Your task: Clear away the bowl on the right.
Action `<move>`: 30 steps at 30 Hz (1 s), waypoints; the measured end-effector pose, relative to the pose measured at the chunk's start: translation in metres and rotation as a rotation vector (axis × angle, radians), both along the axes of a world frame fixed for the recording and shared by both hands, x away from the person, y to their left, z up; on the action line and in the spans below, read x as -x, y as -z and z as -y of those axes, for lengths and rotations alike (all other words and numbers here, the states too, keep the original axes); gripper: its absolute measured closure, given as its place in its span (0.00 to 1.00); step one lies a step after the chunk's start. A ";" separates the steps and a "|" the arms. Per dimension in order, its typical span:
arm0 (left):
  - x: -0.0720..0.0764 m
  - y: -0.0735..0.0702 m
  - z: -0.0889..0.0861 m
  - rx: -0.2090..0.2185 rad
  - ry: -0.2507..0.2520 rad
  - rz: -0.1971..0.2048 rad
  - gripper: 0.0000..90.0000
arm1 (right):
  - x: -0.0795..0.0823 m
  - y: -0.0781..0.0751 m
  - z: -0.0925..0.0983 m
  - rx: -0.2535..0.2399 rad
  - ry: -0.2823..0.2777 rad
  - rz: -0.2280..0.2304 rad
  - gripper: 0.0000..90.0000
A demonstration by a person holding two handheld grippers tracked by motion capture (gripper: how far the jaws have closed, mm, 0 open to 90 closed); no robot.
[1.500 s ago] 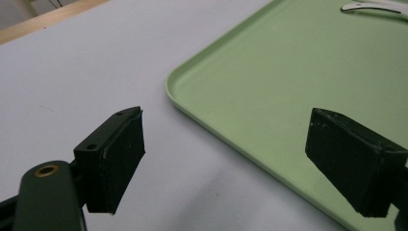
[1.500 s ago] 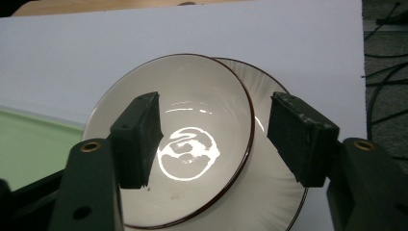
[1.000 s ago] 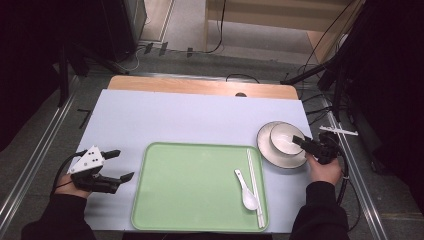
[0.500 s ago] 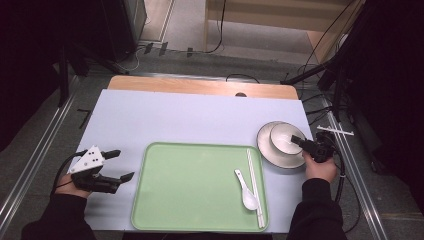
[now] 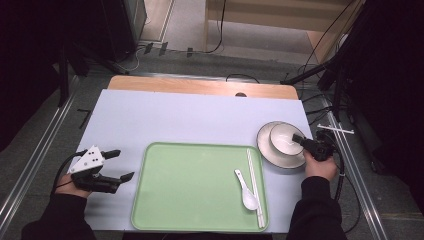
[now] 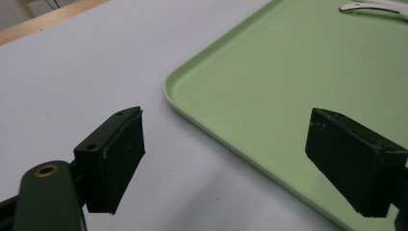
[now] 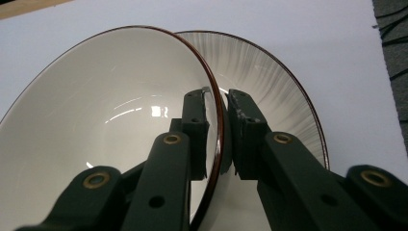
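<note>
The right gripper [image 7: 217,137] has just been closing its jaws, and now they clench the rim of the bowl [image 7: 110,120], which sits on the plate [image 5: 267,150] under it, so the grasp looks done and the carrying to the tray [image 5: 195,185] beside it is left. The left gripper [image 5: 119,164] waits with jaws wide apart and nothing between, just beside the tray's other edge. The spoon [image 5: 246,190] and chopsticks [image 5: 254,185] lie on the tray side nearest the right gripper and may stand in the way
</note>
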State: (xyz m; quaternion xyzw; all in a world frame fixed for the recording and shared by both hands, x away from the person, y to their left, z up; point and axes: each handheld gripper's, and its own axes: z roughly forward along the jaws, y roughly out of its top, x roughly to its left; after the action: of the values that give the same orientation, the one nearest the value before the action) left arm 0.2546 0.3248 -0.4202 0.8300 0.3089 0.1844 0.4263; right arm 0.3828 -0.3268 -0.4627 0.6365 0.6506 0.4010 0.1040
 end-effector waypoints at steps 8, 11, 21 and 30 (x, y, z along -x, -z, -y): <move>0.000 -0.001 0.000 -0.003 -0.003 0.002 0.15 | 0.001 0.000 0.005 -0.062 0.018 0.001 0.91; 0.000 0.000 0.000 0.001 -0.003 0.003 0.15 | 0.001 0.000 0.005 -0.068 0.015 -0.010 0.91; 0.000 -0.001 0.000 0.000 -0.005 0.003 0.15 | 0.004 -0.012 0.004 -0.092 0.003 0.022 0.91; 0.000 -0.001 -0.001 0.000 -0.007 0.003 0.15 | 0.006 -0.024 -0.009 -0.121 -0.065 0.027 0.91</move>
State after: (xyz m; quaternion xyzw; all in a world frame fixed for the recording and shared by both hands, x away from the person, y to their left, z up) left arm 0.2550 0.3253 -0.4192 0.8286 0.3110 0.1871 0.4262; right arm 0.3772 -0.3176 -0.4391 0.6146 0.6441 0.4513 0.0612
